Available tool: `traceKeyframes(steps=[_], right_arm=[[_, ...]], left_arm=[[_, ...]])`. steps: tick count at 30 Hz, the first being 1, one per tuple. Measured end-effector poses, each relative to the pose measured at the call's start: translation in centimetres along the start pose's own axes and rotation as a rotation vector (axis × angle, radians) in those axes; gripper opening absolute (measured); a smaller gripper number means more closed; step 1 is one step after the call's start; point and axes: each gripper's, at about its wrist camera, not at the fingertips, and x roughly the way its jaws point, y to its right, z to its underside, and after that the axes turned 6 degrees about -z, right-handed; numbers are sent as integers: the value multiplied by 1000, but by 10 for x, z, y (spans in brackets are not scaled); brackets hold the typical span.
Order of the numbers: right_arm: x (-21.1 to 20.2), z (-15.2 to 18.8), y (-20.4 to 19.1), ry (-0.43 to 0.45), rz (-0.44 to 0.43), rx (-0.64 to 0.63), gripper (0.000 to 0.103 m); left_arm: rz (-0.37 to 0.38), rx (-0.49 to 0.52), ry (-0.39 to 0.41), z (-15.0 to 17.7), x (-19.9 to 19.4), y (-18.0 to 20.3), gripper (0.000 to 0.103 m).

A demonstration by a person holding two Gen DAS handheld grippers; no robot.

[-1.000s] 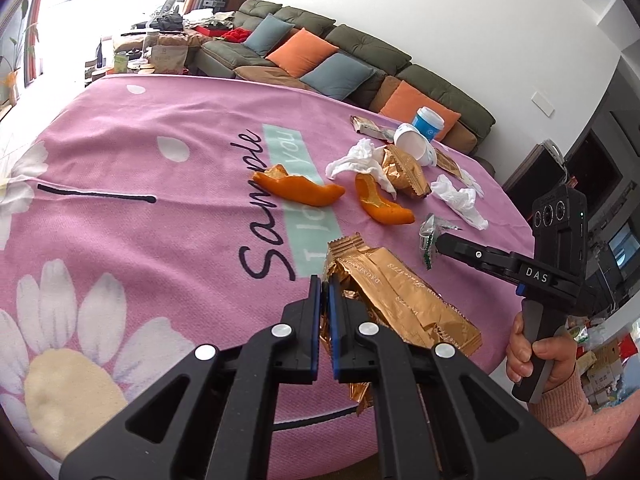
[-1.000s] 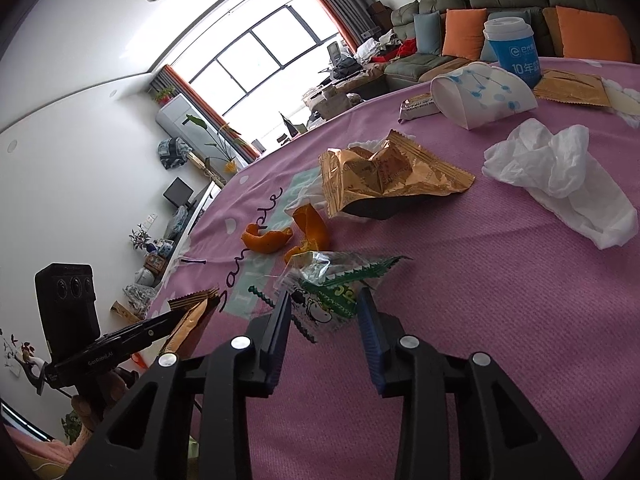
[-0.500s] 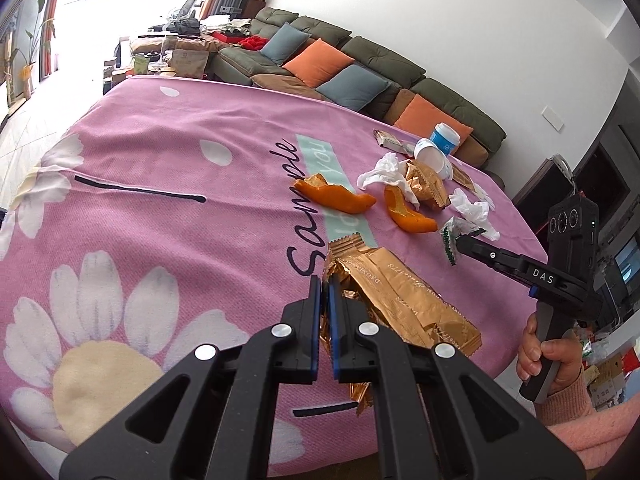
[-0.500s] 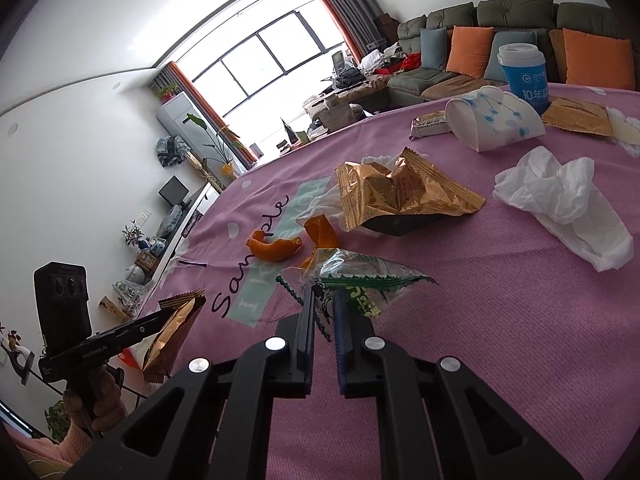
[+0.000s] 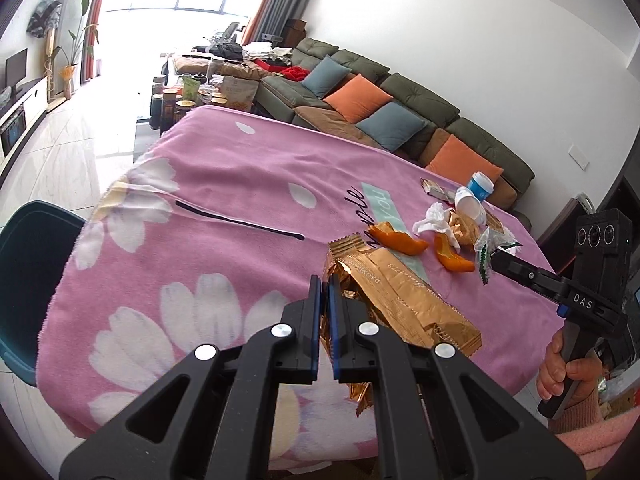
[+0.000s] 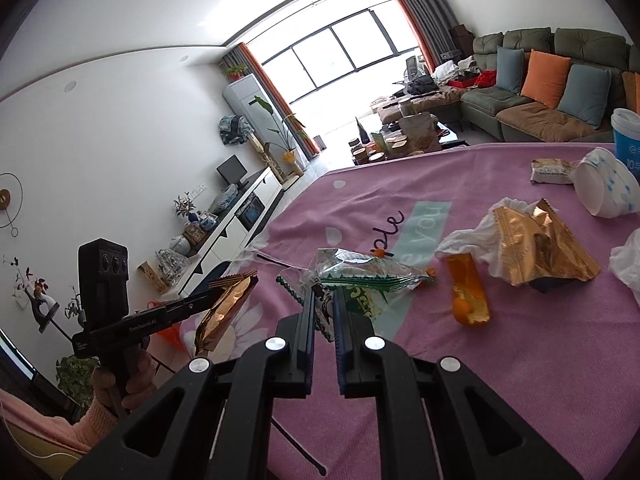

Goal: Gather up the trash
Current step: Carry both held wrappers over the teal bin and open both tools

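Observation:
My left gripper (image 5: 325, 285) is shut on a long gold snack wrapper (image 5: 404, 300), which hangs off the table near its front edge; the right wrist view shows the same wrapper (image 6: 224, 312) dangling from that gripper (image 6: 218, 295). My right gripper (image 6: 323, 300) is shut on a clear wrapper with green print (image 6: 360, 276), held above the pink cloth (image 6: 540, 360). From the left wrist view that gripper (image 5: 495, 261) shows at the right with the clear wrapper (image 5: 490, 240) at its tip.
On the cloth lie two orange peels (image 5: 398, 240) (image 5: 454, 258), a white tissue (image 5: 434, 220), a crumpled gold wrapper (image 6: 536, 248), a tipped paper cup (image 6: 604, 188), a blue cup (image 6: 626, 140) and a small packet (image 6: 552, 172). A dark teal rounded object (image 5: 28, 280) stands left of the table.
The right gripper closed on the clear green wrapper and lifted it off the cloth. Both grippers rose and swung left; the gold wrapper now hangs in the air.

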Motion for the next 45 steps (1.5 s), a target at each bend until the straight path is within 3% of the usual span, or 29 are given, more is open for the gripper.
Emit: traceKeyframes(steps=[10, 22, 32, 45], right_arm=[[85, -16, -61, -128, -170, -121, 8], [162, -29, -126, -246, -292, -223, 8], [219, -32, -170, -335, -338, -288, 8], [285, -21, -197, -445, -348, -288, 8]], left_arm=[[-134, -115, 88, -3, -47, -68, 4], [-306, -243, 167, 1, -93, -147, 4], [-423, -335, 170, 12, -106, -207, 4], [-525, -376, 124, 18, -92, -247, 5]])
